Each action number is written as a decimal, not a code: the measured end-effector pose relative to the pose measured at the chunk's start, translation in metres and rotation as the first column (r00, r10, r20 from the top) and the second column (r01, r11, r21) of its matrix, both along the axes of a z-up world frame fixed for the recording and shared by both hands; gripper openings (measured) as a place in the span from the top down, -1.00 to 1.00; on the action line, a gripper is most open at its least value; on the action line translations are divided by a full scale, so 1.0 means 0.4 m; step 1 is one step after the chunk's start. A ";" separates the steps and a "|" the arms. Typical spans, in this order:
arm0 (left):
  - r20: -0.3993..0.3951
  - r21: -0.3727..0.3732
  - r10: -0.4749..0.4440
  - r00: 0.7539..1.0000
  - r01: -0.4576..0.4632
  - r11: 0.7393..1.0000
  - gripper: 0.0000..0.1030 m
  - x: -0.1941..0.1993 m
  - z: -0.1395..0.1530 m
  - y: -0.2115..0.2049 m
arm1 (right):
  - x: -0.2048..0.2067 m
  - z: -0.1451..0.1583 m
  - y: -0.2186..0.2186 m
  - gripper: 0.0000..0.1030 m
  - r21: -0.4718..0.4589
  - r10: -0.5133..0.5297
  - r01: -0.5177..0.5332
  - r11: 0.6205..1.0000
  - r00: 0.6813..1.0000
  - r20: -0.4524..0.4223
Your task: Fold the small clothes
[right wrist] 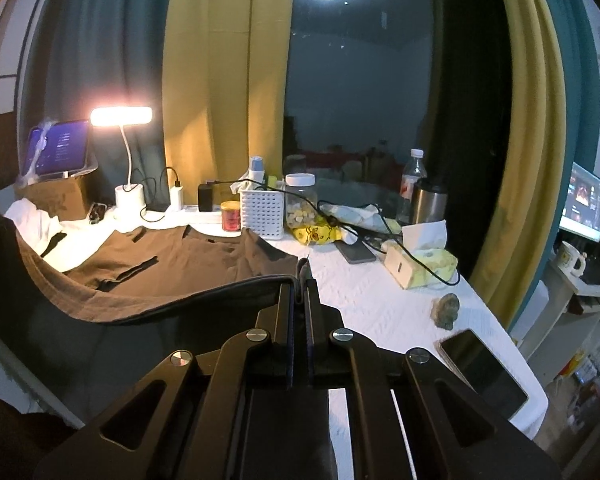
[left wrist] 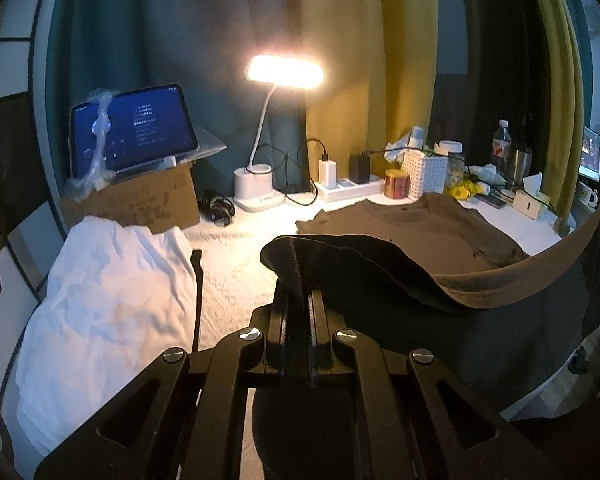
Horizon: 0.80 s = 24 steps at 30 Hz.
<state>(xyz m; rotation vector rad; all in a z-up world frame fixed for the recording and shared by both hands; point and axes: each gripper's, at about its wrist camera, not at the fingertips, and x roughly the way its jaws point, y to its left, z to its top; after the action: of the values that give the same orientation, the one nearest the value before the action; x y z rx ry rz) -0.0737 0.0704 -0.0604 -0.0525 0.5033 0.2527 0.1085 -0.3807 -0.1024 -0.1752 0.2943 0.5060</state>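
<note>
Left gripper, right gripper, jaws clamping garment

The left gripper points forward and slightly downward, its two black fingers drawn nearly together and pinching a fold of the dark brown garment at its hem corner. The right gripper points the same way, tilted a little less, its fingers clamped on the opposite corner of that hem, which hangs between the two grippers.
</note>
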 end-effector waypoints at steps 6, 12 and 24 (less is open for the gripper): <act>0.034 -0.002 0.003 0.999 -0.003 1.000 0.88 0.028 0.023 0.016 | 0.035 0.017 0.017 0.90 0.001 -0.008 0.008 1.000 1.000 0.003; 0.062 0.002 -0.004 0.998 0.004 1.000 0.88 0.066 0.048 0.029 | 0.070 0.042 0.038 0.90 0.009 -0.015 0.015 1.000 1.000 0.018; 0.094 0.006 -0.009 0.996 0.009 1.000 0.88 0.154 0.080 0.065 | 0.170 0.070 0.081 0.90 0.025 -0.028 0.027 0.999 0.999 0.027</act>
<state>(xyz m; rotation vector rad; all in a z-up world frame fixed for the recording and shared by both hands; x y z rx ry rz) -0.0122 0.0964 -0.0286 -0.0561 0.4093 0.2415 0.1763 -0.3485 -0.0743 -0.1541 0.2631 0.4795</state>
